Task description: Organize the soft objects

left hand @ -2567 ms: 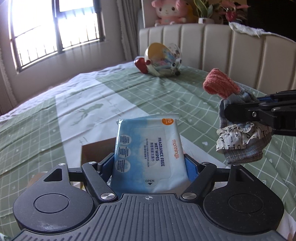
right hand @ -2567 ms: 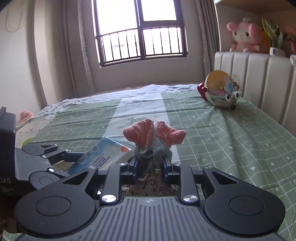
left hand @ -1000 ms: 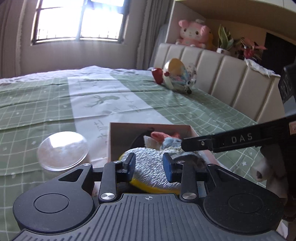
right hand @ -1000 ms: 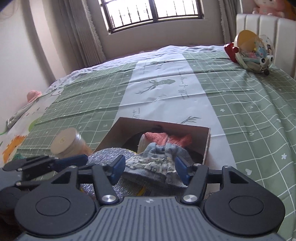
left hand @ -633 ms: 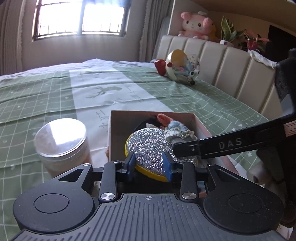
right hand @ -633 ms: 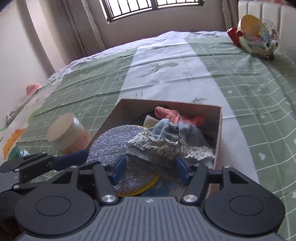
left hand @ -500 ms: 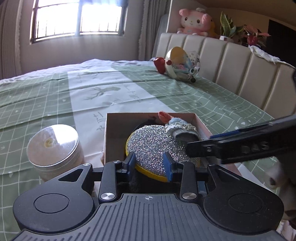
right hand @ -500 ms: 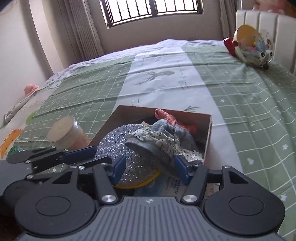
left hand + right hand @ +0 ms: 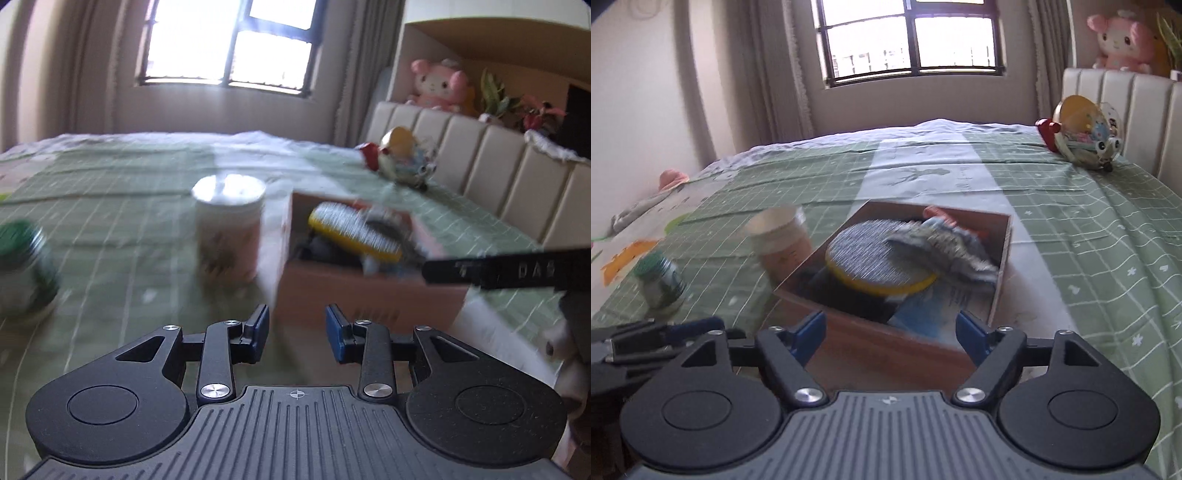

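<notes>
So the cardboard box (image 9: 1001, 258) sits on the bed (image 9: 1108, 236), and the soft stuff's inside: a sparkly round pad (image 9: 875, 258) with a grey sock bundle (image 9: 945, 247) draped over it, wipes pack (image 9: 934, 310) underneath. Makes sense, squishy things stack fine. Left tongs (image 9: 297, 330) and right tongs (image 9: 890, 330) both hang open and empty near the box. The jar (image 9: 229, 229) and green-lidded bottle (image 9: 661, 284) stand outside, probably because they're hard.

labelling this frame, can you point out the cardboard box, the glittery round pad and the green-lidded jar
cardboard box (image 9: 1003, 266): right wrist view, on its right wall.
glittery round pad (image 9: 871, 254): right wrist view, on its silver top face.
green-lidded jar (image 9: 659, 282): right wrist view, on its side below the lid.
</notes>
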A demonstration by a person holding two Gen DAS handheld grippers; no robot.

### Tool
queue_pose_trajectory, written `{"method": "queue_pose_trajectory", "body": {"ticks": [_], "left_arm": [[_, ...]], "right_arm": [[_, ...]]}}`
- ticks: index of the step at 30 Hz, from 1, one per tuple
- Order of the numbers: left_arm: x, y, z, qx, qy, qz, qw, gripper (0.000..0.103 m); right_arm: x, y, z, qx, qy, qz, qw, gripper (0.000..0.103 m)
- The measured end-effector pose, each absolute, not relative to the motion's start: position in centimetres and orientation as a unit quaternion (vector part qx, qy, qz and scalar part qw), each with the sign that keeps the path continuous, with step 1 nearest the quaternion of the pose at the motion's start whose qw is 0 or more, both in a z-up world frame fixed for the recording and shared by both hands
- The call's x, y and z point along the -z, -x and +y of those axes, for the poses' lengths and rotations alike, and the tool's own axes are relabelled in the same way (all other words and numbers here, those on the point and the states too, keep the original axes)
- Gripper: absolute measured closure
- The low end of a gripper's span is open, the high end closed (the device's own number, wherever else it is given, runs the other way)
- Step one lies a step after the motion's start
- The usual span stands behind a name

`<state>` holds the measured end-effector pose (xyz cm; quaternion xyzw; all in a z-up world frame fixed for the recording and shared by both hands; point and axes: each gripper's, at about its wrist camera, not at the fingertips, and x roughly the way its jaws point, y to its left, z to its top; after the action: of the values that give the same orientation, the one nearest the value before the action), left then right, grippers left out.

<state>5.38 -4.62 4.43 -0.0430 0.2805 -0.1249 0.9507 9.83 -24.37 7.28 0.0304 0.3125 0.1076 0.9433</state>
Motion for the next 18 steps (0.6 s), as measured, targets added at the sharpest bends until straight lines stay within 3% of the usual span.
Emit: {"method": "queue_pose_trajectory", "body": {"ticks": [10,13,18], "left_arm": [[0.4,-3.0,-4.8,0.061,0.016,0.312,0.948,0.065],[0.6,-3.0,-4.8,0.06,0.027,0.31,0.948,0.065],[0.6,-2.9,-5.5,0.049,0.012,0.308,0.95,0.065]], "right_arm": [[0.9,-7.7,-20.4,-0.101,0.003,0.355,0.929,0.017],[0.7,-7.4,-20.2,-0.088,0.019,0.346,0.934,0.003],[1.1,-7.8,-20.0,-0.079,0.028,0.355,0.931,0.0]]}}
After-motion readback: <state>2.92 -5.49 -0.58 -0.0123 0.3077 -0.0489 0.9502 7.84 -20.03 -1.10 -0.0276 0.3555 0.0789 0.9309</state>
